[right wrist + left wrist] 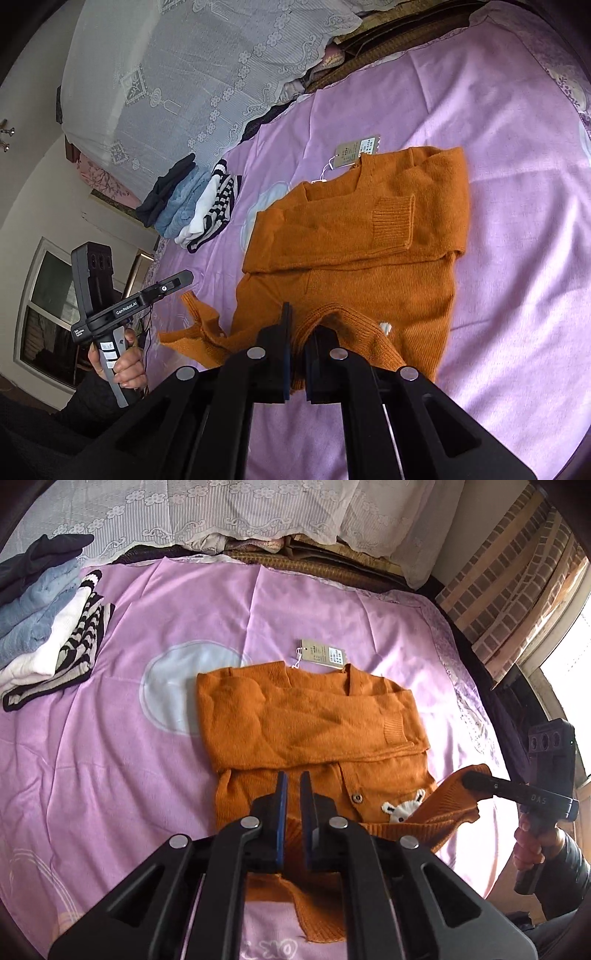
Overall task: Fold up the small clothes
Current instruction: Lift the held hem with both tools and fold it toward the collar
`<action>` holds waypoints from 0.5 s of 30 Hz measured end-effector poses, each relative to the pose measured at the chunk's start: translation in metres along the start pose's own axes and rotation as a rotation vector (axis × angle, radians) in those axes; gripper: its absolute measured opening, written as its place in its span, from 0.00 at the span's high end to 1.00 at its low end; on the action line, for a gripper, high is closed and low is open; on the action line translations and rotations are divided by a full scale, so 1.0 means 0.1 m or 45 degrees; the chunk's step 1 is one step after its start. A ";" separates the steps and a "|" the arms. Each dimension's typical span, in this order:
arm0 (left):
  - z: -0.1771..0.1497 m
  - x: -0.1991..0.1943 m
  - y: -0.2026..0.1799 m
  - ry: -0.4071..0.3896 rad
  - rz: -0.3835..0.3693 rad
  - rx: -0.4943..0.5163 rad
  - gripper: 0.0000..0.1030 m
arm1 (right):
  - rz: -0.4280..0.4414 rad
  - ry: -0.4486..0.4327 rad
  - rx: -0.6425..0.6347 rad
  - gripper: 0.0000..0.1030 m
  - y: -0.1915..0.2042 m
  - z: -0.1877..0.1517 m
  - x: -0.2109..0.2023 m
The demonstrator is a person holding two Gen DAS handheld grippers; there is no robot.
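Left wrist view: the left gripper (294, 786) is pinching the sweater (314, 720) hem, jaws nearly closed on the knit, while the right gripper (471, 775) at 3 o'clock is clamping the other hem corner, jaws likewise almost closed. The sweater is lying mid-bed (129, 775), sleeves folded across the chest, its bottom edge being lifted off the sheet. Thin knit could be slipping from either pinch, dropping one corner and skewing the fold. Uneven lifting might be dragging the body and undoing the crossed sleeves. The tag (323, 653) at 12 o'clock could be getting trapped inside. The folded pile (51, 635) at 10 o'clock is sitting well apart, unlikely to be disturbed.
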State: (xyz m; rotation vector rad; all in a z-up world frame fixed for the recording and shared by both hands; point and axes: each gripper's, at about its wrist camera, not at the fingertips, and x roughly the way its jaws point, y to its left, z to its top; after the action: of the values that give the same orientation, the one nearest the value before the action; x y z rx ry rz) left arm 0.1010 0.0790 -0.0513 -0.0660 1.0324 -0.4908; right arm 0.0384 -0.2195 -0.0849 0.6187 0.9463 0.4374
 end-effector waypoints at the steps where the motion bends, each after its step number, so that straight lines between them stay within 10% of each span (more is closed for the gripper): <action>1: 0.04 0.04 0.01 0.013 0.003 0.001 0.95 | -0.002 0.002 0.005 0.95 -0.02 0.05 0.03; 15: -0.40 0.37 0.32 0.243 0.019 -0.056 0.68 | -0.005 0.071 0.078 0.94 -0.24 0.02 0.05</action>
State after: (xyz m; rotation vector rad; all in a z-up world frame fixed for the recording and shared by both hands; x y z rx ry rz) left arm 0.0938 0.0991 -0.1108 -0.0511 1.2300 -0.4672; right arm 0.0450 -0.2350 -0.1030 0.6625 1.0169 0.4250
